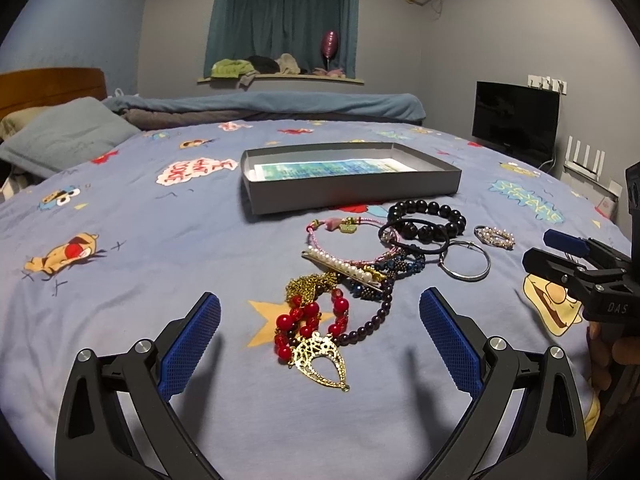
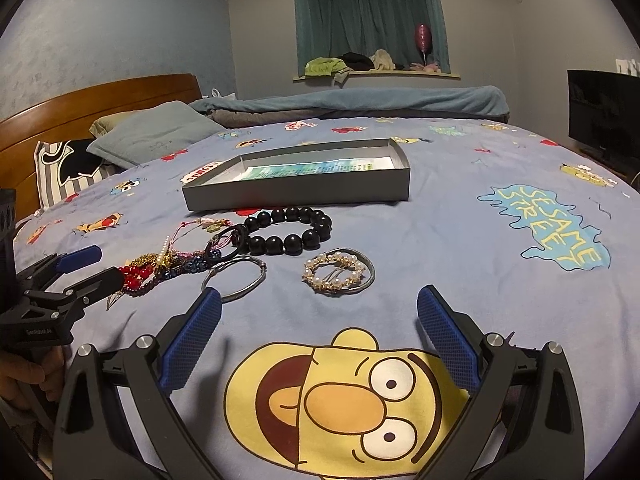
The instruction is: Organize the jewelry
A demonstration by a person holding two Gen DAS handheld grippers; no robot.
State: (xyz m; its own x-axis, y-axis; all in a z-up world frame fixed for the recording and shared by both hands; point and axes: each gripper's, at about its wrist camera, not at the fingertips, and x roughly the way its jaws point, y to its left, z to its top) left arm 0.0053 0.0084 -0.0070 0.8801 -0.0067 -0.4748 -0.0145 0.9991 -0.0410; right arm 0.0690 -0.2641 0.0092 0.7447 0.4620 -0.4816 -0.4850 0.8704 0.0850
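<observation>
A pile of jewelry lies on the blue cartoon bedsheet in front of a shallow grey box (image 1: 352,196) (image 2: 296,196). It holds a red bead bracelet (image 1: 308,322), a gold pendant (image 1: 320,362), a pearl clip (image 1: 344,266), a black bead bracelet (image 1: 430,220) (image 2: 290,230), a silver bangle (image 1: 466,260) (image 2: 234,280) and a pearl ring-shaped piece (image 1: 495,237) (image 2: 338,272). My left gripper (image 1: 320,340) is open, just short of the red bracelet and pendant. My right gripper (image 2: 320,332) is open and empty, just short of the pearl piece.
A grey pillow (image 1: 60,136) and wooden headboard (image 2: 100,100) lie at the left. A folded blue blanket (image 1: 260,102) runs along the far side of the bed. A dark monitor (image 1: 516,120) stands at the right.
</observation>
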